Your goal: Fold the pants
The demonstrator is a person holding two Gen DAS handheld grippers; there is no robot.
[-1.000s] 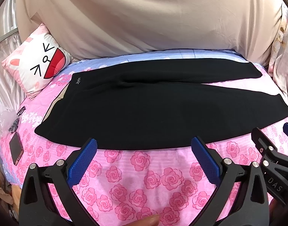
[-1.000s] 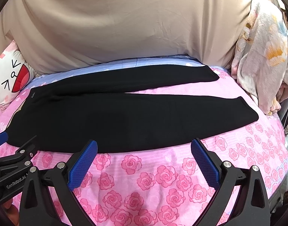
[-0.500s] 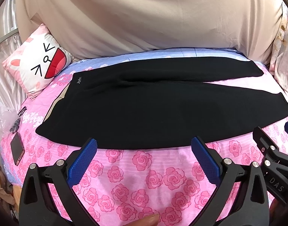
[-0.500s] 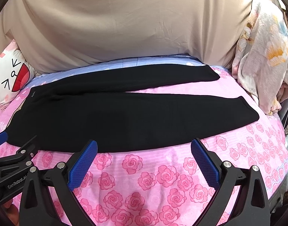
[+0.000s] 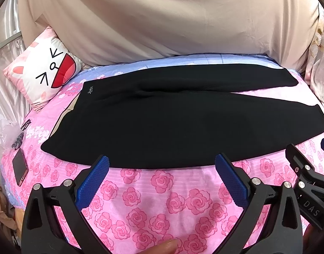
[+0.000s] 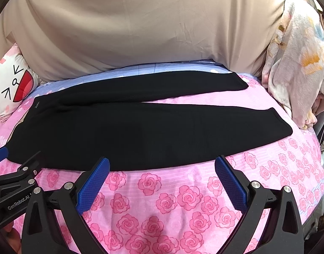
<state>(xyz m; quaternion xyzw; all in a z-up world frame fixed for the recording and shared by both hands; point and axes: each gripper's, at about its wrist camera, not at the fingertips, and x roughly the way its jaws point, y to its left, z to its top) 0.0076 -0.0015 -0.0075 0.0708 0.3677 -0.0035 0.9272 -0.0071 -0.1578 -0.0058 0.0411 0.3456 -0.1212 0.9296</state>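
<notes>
Black pants [image 5: 172,124] lie flat across a bed with a pink rose sheet [image 5: 162,201], waistband at the left, both legs spread toward the right; they also show in the right wrist view [image 6: 140,135]. My left gripper [image 5: 162,173] is open and empty, hovering just in front of the pants' near edge. My right gripper [image 6: 162,173] is open and empty too, in front of the same edge, further right. Each gripper shows at the side of the other's view, the right one [image 5: 305,169] and the left one [image 6: 15,169].
A white cartoon-face pillow [image 5: 45,72] leans at the bed's far left. A phone [image 5: 20,167] lies at the left edge. A beige cloth [image 5: 162,21] hangs behind the bed. A floral blanket [image 6: 295,67] is bunched at the right.
Both grippers have drifted slightly; the pants sit a touch lower and nearer in the views. Nothing was gripped or released.
</notes>
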